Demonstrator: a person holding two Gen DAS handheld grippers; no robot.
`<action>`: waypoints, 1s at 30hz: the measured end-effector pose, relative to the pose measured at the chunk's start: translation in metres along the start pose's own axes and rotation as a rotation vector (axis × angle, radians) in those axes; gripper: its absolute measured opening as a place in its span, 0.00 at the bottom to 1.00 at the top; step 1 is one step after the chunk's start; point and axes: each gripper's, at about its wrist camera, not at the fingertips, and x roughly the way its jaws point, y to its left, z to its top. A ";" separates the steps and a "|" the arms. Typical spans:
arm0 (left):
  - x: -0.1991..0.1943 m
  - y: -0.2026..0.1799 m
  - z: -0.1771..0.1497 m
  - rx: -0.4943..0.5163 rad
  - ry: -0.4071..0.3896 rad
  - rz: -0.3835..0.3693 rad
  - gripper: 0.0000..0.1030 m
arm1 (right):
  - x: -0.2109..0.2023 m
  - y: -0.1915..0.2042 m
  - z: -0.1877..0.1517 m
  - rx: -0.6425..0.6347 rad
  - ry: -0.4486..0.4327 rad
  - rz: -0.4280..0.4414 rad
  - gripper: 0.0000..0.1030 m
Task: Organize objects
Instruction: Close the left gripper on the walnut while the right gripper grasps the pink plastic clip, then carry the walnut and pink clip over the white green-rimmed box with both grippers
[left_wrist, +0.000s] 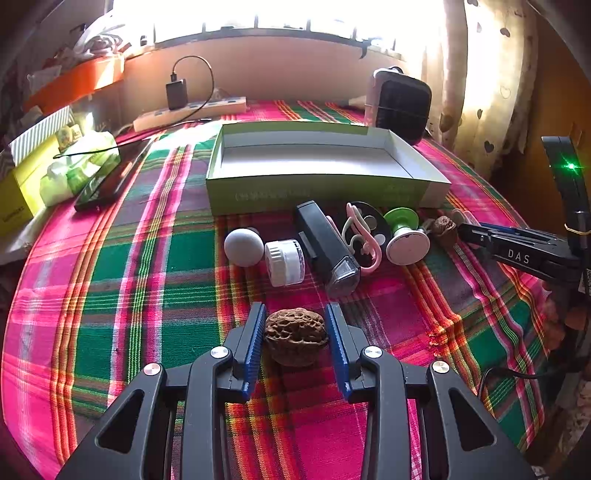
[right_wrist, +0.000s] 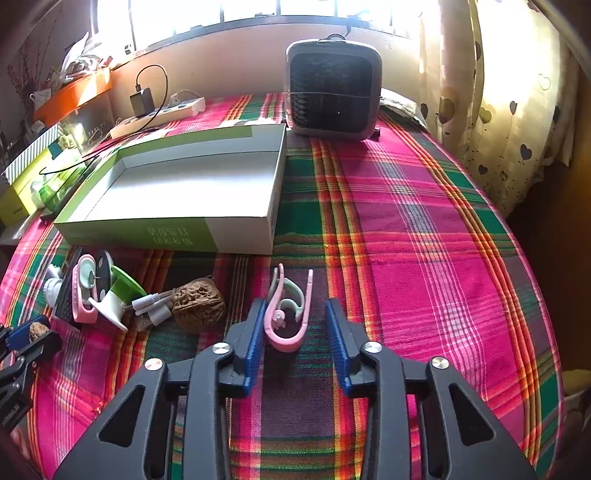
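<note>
Your left gripper (left_wrist: 295, 338) fingers clamp a walnut (left_wrist: 295, 336) for the far box (left_wrist: 317, 192); right gripper (right_wrist: 295, 332) fingers stand apart around the pink clip (right_wrist: 286, 317), gap on its right.

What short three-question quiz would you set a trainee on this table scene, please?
1. True or false: the green-and-white box has nothing in it.
2. The left tool is closed on: A) a walnut; B) a white jar; C) a grey ball.
3. What lies between the pads of the right tool?

Key: 1 true. 2 A. 3 the pink clip, lying on the plaid cloth.
</note>
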 end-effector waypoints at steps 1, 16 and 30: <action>0.000 0.000 0.000 -0.001 0.001 -0.001 0.30 | 0.000 0.000 0.000 -0.001 0.000 -0.001 0.24; -0.008 0.004 -0.010 0.020 0.025 -0.024 0.33 | -0.019 0.006 -0.022 0.020 -0.002 0.018 0.24; -0.011 -0.001 -0.008 -0.001 0.024 0.012 0.30 | -0.028 0.029 -0.035 -0.049 -0.007 0.126 0.24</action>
